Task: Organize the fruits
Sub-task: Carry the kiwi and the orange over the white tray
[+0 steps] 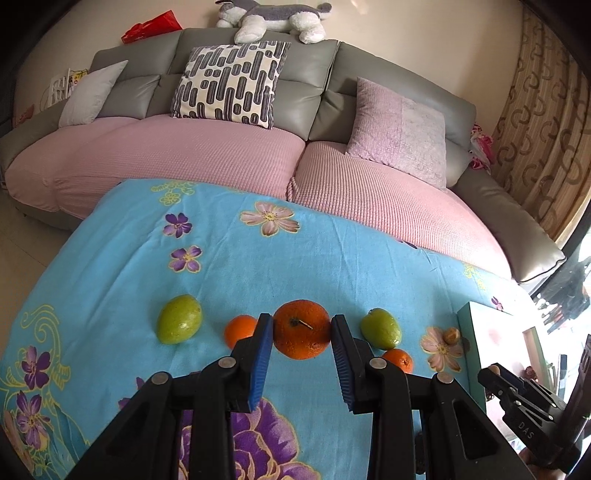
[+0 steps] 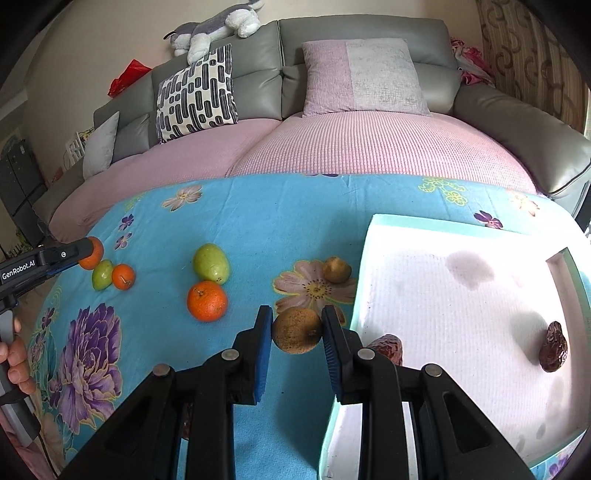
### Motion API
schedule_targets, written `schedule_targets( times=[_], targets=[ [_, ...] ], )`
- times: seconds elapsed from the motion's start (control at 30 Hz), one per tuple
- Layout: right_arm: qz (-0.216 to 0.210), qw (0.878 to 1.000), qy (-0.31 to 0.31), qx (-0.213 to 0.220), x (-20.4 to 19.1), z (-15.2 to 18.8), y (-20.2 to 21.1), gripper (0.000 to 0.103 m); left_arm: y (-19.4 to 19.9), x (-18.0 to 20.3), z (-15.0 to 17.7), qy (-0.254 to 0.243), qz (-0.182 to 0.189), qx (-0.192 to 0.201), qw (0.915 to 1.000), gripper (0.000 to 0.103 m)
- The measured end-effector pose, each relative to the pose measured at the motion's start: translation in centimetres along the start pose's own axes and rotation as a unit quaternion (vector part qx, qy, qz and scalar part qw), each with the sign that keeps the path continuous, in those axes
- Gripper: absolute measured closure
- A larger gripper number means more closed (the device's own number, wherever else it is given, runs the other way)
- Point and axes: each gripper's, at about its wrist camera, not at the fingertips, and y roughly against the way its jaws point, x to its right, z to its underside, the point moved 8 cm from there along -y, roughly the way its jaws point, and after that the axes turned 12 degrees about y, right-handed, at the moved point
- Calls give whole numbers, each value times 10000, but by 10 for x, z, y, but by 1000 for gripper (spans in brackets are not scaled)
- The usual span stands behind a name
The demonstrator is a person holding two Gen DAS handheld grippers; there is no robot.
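Blue floral cloth [image 2: 295,221]: fruits, tray [image 2: 461,229].

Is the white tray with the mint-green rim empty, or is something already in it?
Not empty. The white tray with the mint-green rim holds one dark wrinkled date near its right side; the rest looks bare.

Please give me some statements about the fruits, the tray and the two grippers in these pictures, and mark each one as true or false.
1. The left gripper has its fingers around a large orange. True.
2. The right gripper is closed on a green fruit. False: it grips a brown round fruit.
3. The white tray holds three oranges. False: only a dark wrinkled fruit shows inside it.
4. A green fruit lies just behind an orange on the blue flowered cloth. True.
5. A plush toy lies on top of the sofa back. True.
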Motion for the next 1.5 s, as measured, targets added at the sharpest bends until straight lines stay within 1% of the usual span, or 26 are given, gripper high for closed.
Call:
schedule_targets(
  times=[0.2,0.4,0.53,0.77,0.9,1.03,1.23,1.5],
  targets=[
    [282,9993,-244,0,34,7,11,75,-2,42,16,-363,385,-164,9985,69],
    [612,9966,-550,-51,76,19,25,75,-7,94,45,-850,766,-453,9924,69],
    [850,9925,-871,-76,108,30,37,75,-9,131,70,-1196,1017,-670,9853,69],
    [1271,9832,-1305,-44,156,50,65,75,-3,188,114,-1819,1412,-960,9684,69],
    [1455,9772,-1544,-18,177,61,80,75,-1,211,134,-2091,1515,-1086,9599,69],
    [1650,9722,-1663,29,194,68,97,75,-1,225,149,-2287,1552,-1162,9540,69],
    [1870,9659,-1790,-65,211,80,110,75,-3,237,168,-2506,1531,-1259,9476,69],
    [1902,9631,-1899,-109,218,88,116,75,-11,244,187,-2711,1454,-1395,9412,69]
  ],
)
